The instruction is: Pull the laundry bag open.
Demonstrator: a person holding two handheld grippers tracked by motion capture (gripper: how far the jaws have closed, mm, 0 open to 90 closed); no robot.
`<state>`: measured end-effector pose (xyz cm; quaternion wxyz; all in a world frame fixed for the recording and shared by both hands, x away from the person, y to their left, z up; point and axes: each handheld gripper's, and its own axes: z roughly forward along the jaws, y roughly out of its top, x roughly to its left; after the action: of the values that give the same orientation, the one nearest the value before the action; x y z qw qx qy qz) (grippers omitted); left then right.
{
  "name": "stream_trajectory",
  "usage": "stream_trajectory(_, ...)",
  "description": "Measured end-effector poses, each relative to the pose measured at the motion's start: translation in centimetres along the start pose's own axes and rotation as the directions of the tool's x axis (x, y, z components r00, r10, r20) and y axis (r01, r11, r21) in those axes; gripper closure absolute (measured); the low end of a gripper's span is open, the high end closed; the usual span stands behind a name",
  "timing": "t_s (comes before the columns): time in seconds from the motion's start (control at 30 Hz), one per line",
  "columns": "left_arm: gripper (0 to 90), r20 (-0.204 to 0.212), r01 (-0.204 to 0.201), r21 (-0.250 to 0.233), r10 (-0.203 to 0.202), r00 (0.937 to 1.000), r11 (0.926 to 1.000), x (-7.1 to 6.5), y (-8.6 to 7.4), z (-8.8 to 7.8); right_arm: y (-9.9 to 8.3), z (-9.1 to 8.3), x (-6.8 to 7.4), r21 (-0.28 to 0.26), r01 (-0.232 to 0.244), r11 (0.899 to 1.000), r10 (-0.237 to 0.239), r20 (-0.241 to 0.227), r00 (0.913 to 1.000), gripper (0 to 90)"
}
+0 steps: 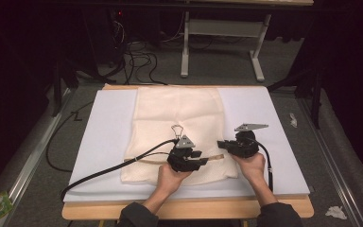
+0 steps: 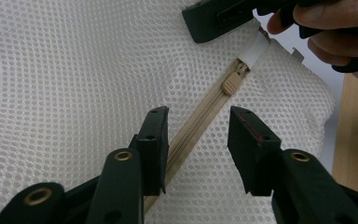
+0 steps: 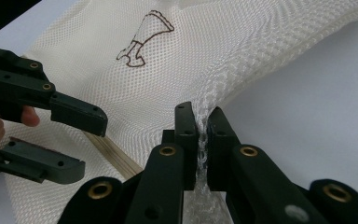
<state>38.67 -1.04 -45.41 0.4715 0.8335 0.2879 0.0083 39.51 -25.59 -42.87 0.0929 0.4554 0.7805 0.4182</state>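
The person wears dark grey long sleeves (image 1: 137,213) bunched above bare wrists. The black plastic left gripper (image 1: 207,158) and black plastic right gripper (image 1: 220,144) each carry a grey three-cornered plate and trail a thick black cable. Brass-coloured rivets stud their flat matte jaws, small screw holes beside them.

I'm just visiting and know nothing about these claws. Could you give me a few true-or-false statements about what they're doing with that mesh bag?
1. The right claw pinches a fold of the mesh bag. True.
2. The left claw is clamped on the zipper pull. False: it is open, its jaws either side of the zipper, short of the pull.
3. The bag lies on a white mat. True.
4. The bag is plain, with no drawing. False: a brown outline drawing is on it.
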Motion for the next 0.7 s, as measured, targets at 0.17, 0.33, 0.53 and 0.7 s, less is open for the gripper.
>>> stream_trajectory(0.17,63.1,0.010,0.014,-0.009,-0.014,0.9999,0.9999,0.0,0.0,0.2,0.2,-0.2,0.2,0.006,0.004,1.000,-0.004,0.005,1.0000,87.2)
stream_trajectory(0.33,63.3,0.014,0.020,-0.035,-0.019,0.9997,0.9992,-0.1,0.2,0.1,0.7,-0.2,0.7,0.000,0.017,1.000,-0.017,0.006,0.9998,87.2)
stream_trajectory(0.53,64.6,0.008,0.018,-0.048,-0.018,0.9998,0.9987,-0.1,0.4,0.1,1.0,-0.1,1.0,-0.005,0.025,1.000,-0.025,-0.001,0.9997,87.2)
stream_trajectory(0.7,65.3,0.022,-0.007,-0.035,0.007,0.9997,0.9994,-0.9,0.6,0.9,1.2,-0.1,1.1,-0.008,0.028,1.000,-0.028,-0.002,0.9996,87.2)
